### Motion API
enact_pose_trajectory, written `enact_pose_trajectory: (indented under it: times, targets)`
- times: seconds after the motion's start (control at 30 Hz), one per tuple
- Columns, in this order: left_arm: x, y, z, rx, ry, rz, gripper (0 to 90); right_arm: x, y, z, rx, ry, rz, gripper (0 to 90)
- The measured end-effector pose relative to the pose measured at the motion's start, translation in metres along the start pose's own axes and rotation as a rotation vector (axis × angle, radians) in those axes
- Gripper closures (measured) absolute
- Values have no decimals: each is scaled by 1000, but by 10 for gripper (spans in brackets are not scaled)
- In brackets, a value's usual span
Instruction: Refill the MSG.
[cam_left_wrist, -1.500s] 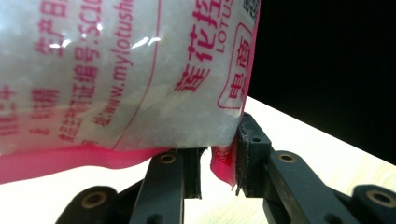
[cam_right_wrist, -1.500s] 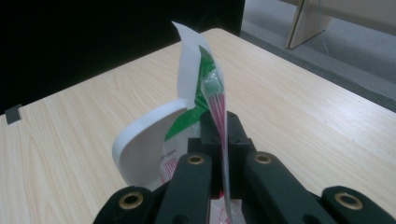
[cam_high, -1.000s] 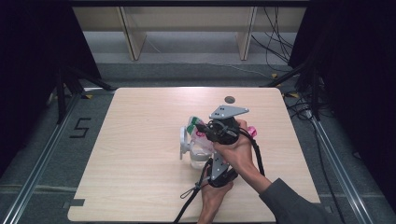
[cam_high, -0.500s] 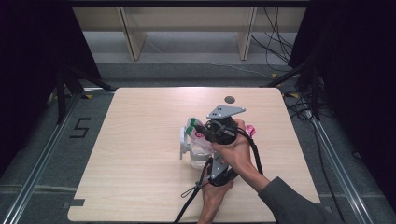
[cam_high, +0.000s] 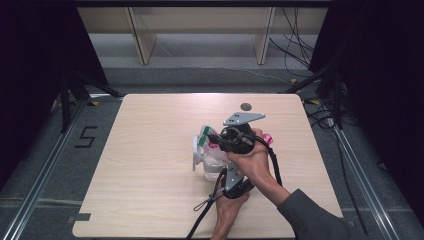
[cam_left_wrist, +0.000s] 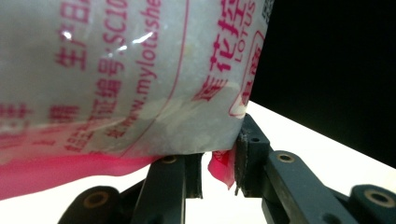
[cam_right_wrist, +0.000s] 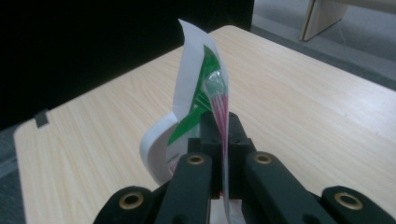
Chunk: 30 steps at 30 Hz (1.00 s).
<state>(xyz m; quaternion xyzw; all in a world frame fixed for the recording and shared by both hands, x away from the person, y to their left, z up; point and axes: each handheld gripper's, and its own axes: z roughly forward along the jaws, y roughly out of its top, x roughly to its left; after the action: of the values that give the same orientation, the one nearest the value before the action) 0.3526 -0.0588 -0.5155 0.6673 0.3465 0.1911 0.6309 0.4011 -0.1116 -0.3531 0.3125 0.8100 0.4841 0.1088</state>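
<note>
- Pinching the thin top edge of the bag (cam_right_wrist: 205, 88), the right gripper (cam_right_wrist: 222, 140) has its jaws pressed together on the film, which rises upright between them
- Clamping the lower pink seam of the same bag (cam_left_wrist: 121, 84), the left gripper (cam_left_wrist: 219, 163) has its jaws part-way closed, the film caught between the pads
- Lying mid-table (cam_high: 150, 150), the bag (cam_high: 206, 155) sits just left of both hands; the right gripper (cam_high: 235, 141) holds its far end, the left gripper (cam_high: 231, 182) its near end, so its long axis runs between them
- Likely next, by judgement: pulling the two ends apart along that axis
- The bag is clear plastic with white grains inside, red print, a pink seam and a green-and-white top
</note>
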Motion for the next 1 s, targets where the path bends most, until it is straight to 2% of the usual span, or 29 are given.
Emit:
enact_pose_trajectory:
  times: [0.03, 0.07, 0.13, 0.17, 0.2, 0.23, 0.37, 0.47, 0.53, 0.63, 0.67, 0.77, 0.83, 0.93, 1.0]
  targets:
    - [0, -1, 0, 1, 1, 3, 746, -2, 0, 0, -10, 1, 10, 900]
    - [1, -1, 0, 3, -1, 3, 746, -1, 0, -2, 2, 3, 41, 900]
    - [1, -1, 0, 3, -2, -2, 746, -3, 0, 0, -18, 14, 38, 900]
    - [2, 0, -1, 28, -5, 19, 746, -4, -1, -1, -11, 9, 68, 900]
    - [2, 0, -1, 28, -5, 19, 746, -5, -1, 0, -12, 4, 65, 900]
    - [1, -1, 0, 6, -14, -1, 746, -4, -1, 0, -10, 2, 63, 900]
    - [2, 0, 2, -1, -24, -13, 746, -4, -2, 1, -21, 4, 84, 900]
    - [3, 0, 2, 0, -32, -23, 746, -6, -1, 3, -25, -11, 32, 900]
    - [3, 1, 3, -1, -32, -23, 747, -6, -1, 3, -18, -31, 31, 900]
    - [4, 1, 3, 4, -42, -11, 749, -3, -1, 3, -14, -26, 29, 900]
    - [-3, 1, 9, -68, -60, -97, 751, 1, -2, 3, 4, -43, -4, 900]
    - [-3, 0, 9, -68, -61, -98, 752, 3, -3, 4, 4, -28, -12, 900]
    - [-2, 1, 9, -66, -61, -103, 751, 3, -3, 4, 8, -34, -3, 900]
    - [-2, 2, 9, -68, -64, -103, 752, 2, -1, 5, 5, -42, -28, 900]
    - [-1, 2, 10, -71, -61, -102, 752, 2, -1, 4, 6, -42, -7, 900]
